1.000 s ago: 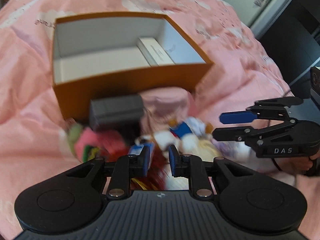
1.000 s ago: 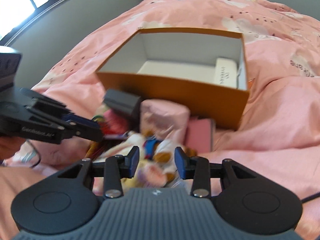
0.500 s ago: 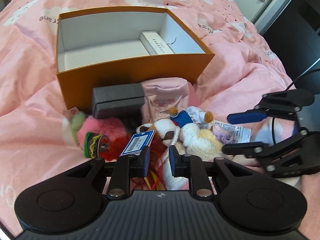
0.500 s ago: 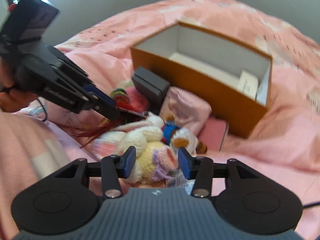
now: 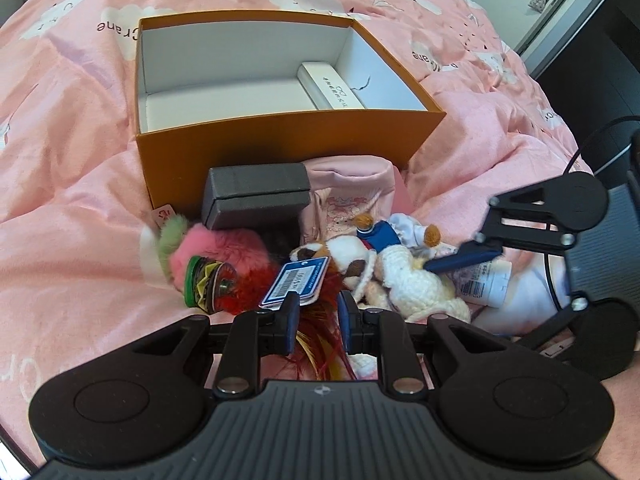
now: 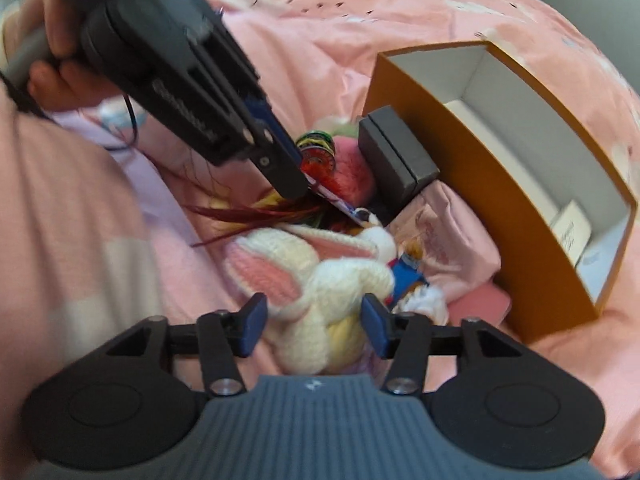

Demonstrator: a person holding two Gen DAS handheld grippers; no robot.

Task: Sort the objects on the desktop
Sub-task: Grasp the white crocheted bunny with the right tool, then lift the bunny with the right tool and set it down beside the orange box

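An open orange box [image 5: 280, 148] [image 6: 472, 184] with a white inside stands on the pink bedspread. A small white carton [image 5: 332, 90] lies in it. In front lies a heap: a dark grey case [image 5: 256, 194] [image 6: 396, 156], a pink fluffy toy [image 5: 220, 252], red feathers [image 5: 320, 340], a blue tag [image 5: 298, 282], a duck doll [image 5: 384, 232] and a knitted white rabbit [image 6: 320, 280] [image 5: 412, 280]. My left gripper [image 5: 318, 326] is open a little over the feathers. My right gripper [image 6: 312, 322] is open, its jaws either side of the rabbit.
A pink pouch [image 5: 352, 192] leans on the box front, with a flat pink case [image 6: 480, 308] beside it. A white tube with print [image 5: 484, 280] lies at the heap's right. A dark cabinet [image 5: 592, 40] stands beyond the bed's right edge.
My right gripper has swung round to the heap's side, opened wider and come down around the rabbit. My left gripper has stayed over the feathers.
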